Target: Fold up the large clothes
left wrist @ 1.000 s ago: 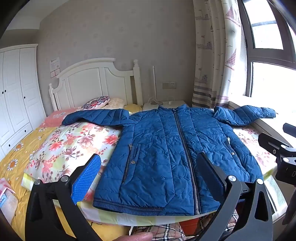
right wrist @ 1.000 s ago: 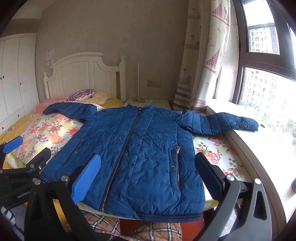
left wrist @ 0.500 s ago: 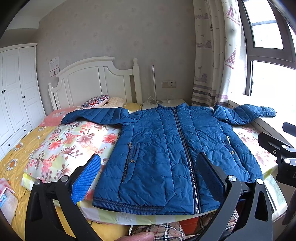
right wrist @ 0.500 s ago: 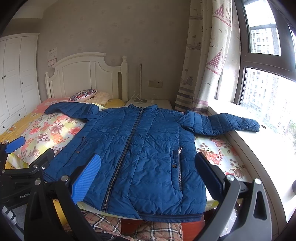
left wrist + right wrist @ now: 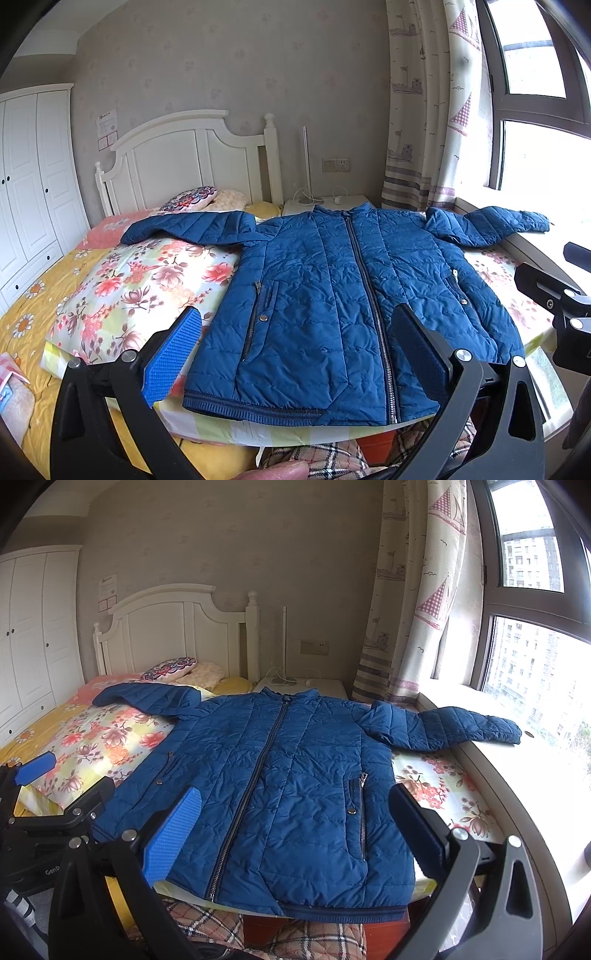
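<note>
Both jaws stand wide apart and empty, left gripper (image 5: pixel 295 354) and right gripper (image 5: pixel 291 830) hovering short of the jacket (image 5: pixel 343 306), spread flat ahead. I'd pinch each sleeve near its cuff, folding inward evenly.

- The bed (image 5: pixel 55 306) has a white headboard (image 5: pixel 184 158) and a yellow daisy-print sheet.
- A floral quilt (image 5: pixel 147 280) is spread over the sheet, reaching the foot edge.
- A blue quilted jacket (image 5: pixel 332 302) lies flat on the quilt, zipped, front up, hem at the foot edge.
- Its one sleeve (image 5: pixel 192 229) rests across the quilt; the other sleeve (image 5: pixel 454 727) reaches onto the window ledge (image 5: pixel 517 775).
- Pillows (image 5: pixel 192 194) sit by the headboard, perhaps three.
</note>
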The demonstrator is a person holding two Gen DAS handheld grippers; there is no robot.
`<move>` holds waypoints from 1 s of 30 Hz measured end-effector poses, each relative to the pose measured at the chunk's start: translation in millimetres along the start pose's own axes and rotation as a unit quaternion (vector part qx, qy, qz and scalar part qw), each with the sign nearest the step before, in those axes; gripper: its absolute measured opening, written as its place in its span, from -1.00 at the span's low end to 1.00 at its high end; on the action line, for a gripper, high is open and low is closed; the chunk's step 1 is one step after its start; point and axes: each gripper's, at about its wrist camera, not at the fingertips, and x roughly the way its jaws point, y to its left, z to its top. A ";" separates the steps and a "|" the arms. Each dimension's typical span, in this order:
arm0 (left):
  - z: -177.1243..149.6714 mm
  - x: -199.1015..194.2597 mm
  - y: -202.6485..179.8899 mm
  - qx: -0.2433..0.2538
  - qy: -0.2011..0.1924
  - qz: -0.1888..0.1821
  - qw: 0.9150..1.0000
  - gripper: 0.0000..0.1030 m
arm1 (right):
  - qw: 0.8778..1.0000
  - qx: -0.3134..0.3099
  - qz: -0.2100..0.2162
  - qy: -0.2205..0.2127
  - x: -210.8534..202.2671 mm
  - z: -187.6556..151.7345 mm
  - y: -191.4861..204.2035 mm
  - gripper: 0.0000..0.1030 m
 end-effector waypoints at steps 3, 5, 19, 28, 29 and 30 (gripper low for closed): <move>-2.8 -2.3 -1.4 0.000 0.000 0.001 1.000 0.91 | 1.000 0.000 0.002 -0.001 -0.4 -0.5 0.4 0.96; -2.4 -2.3 -0.9 0.000 0.000 0.001 1.000 0.91 | 1.000 0.000 0.002 -0.001 -0.3 -0.7 0.8 0.96; -3.8 -1.1 -2.3 0.000 0.001 -0.001 1.000 0.91 | 1.000 -0.001 0.007 0.000 -1.0 -1.1 3.3 0.96; -1.4 0.1 -0.8 -0.001 0.003 -0.002 1.000 0.91 | 1.000 -0.001 0.009 0.000 -0.6 -1.8 4.0 0.96; -2.2 -0.2 -1.0 -0.001 0.003 -0.002 1.000 0.91 | 1.000 -0.001 0.009 0.000 -0.5 -1.8 4.5 0.96; -3.1 -0.5 -1.4 -0.001 0.004 -0.002 1.000 0.91 | 1.000 -0.001 0.009 0.000 -0.8 -2.4 4.4 0.96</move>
